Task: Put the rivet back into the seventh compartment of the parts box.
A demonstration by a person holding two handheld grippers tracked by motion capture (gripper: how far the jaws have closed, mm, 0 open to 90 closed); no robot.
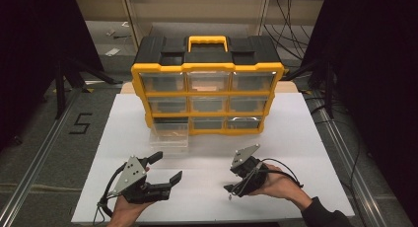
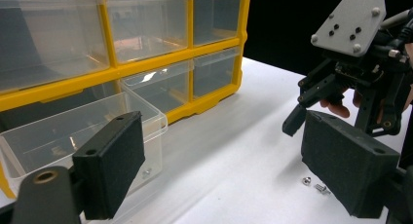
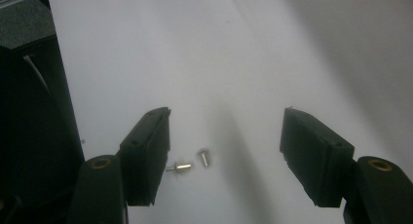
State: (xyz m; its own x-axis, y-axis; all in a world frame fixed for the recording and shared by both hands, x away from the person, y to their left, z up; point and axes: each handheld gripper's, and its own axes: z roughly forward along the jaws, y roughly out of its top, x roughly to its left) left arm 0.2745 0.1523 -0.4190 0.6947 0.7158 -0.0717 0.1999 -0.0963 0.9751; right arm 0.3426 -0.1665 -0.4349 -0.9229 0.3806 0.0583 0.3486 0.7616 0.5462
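Screws (image 3: 192,161), two small silver ones, are lying on the white table (image 1: 207,187) between the jaws of the right gripper (image 3: 224,156), which is hanging released just above them, gripping nothing. Pickup is seemingly the step in hand; next, centring over one screw, then clenching. One screw's long axis is lying crosswise toward the near jaw, the other's pointing away. Left gripper (image 1: 165,169) is waiting open near the pulled-out clear drawer (image 2: 58,136).

shiny metal screws (image 3: 192,161), matt white table (image 3: 204,58), clear plastic drawer (image 2: 73,131)
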